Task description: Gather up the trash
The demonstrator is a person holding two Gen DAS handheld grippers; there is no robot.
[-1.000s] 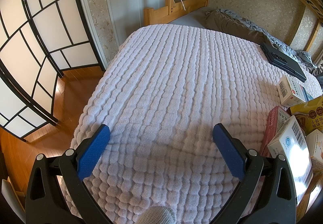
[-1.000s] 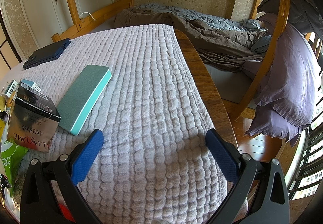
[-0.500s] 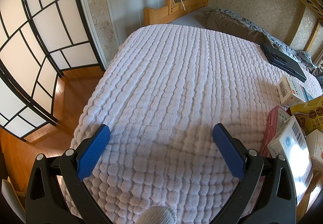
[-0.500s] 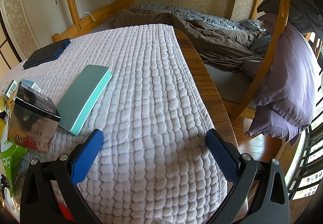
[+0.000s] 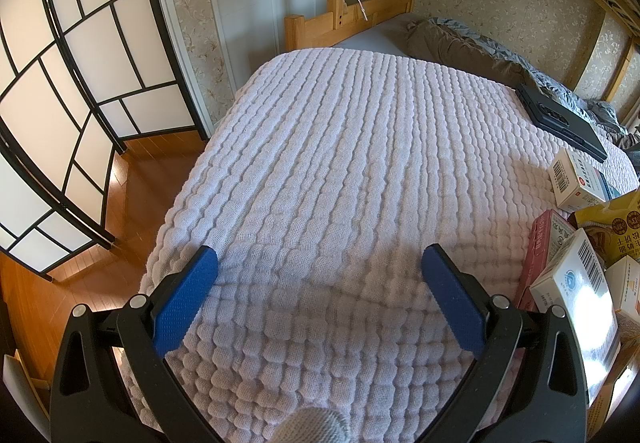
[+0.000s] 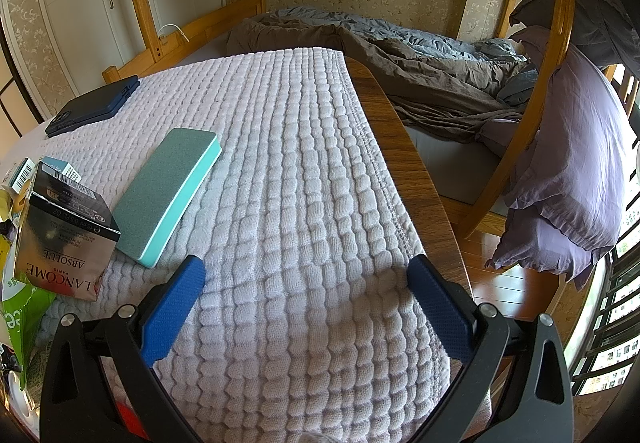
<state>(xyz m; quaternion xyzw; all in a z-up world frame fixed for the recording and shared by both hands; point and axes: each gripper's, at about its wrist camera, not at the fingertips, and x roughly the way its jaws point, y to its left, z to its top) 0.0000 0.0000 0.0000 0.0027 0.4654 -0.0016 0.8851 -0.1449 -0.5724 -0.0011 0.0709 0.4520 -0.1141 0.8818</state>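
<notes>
The left gripper hovers over a pale quilted blanket with its blue-padded jaws spread wide and nothing between them. The trash lies off to its right, well clear of the jaws: a heap of small cartons at the frame's edge, among them a white box with a barcode, a pink box leaning against it, a second white box farther back and a yellow snack packet between them. A dark flat case rests on the blanket beyond the heap.

The right gripper is likewise wide open and empty over the same blanket. Here the trash sits to the left of the jaws: a silver cosmetics box stands just beside the left pad, with a green bag below it and more cartons behind. A teal sponge block lies flat on the blanket, touching or nearly touching the silver box, ahead and left of the jaws.

Only the left view shows the paper folding screen and the wooden floor at that side. Only the right view shows the wooden table edge under the blanket, the unmade bed with brown and grey covers, and the purple pillow hanging on the bed frame.
</notes>
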